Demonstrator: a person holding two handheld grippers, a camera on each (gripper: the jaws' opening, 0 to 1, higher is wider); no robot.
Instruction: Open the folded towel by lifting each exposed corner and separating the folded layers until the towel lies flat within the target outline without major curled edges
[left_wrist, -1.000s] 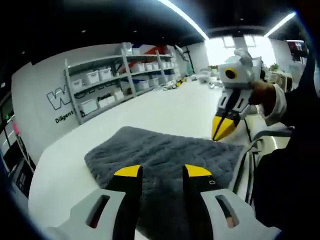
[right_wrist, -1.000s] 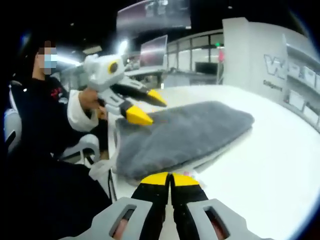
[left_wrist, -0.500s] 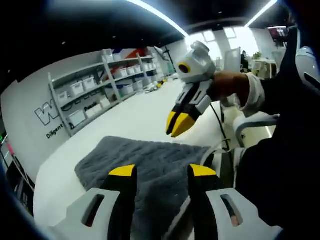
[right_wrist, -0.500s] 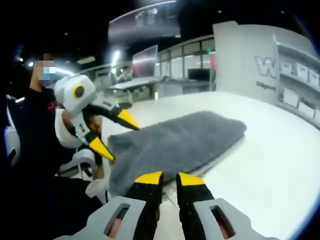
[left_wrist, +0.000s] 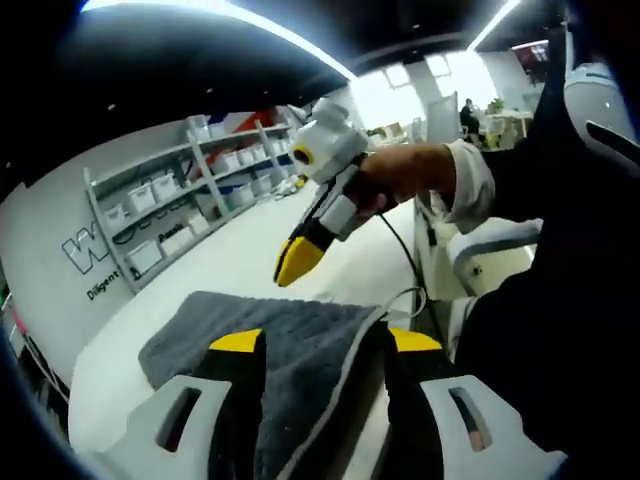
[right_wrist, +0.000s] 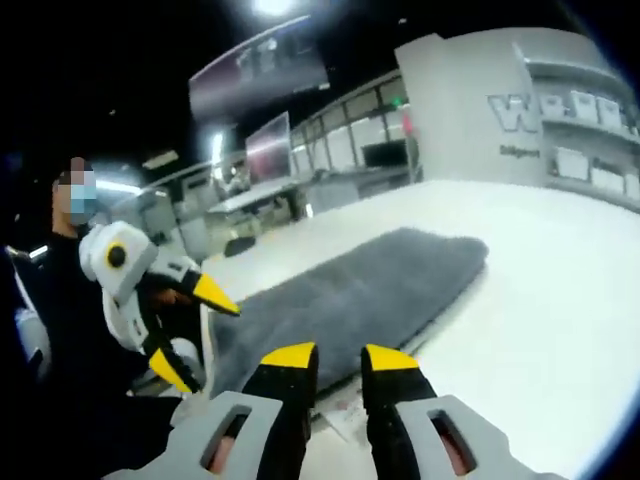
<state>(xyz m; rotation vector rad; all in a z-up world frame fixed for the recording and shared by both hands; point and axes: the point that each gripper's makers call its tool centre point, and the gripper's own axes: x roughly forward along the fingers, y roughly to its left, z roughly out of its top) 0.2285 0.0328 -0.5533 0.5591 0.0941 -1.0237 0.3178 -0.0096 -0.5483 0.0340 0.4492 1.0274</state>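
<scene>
The grey folded towel lies flat on the white table, and in the left gripper view the towel is low, just beyond my jaws. My left gripper is open with nothing between its jaws, hanging over the towel's near end at the table's edge. Seen from the right gripper view, the left gripper is held by a hand off the towel's left end, jaws spread wide. My right gripper is open by a small gap and empty, short of the towel's near long edge. The right gripper hovers above the towel.
Shelves with white bins line the far wall beside a lettered panel. A cable hangs at the table's edge near a white chair. A seated person in dark clothes is at the table's end. A pale slip lies by the towel's near edge.
My right gripper has gone from shut to slightly open. The left gripper has drawn back from above the towel to beyond its end at the table's edge. The towel has not moved.
</scene>
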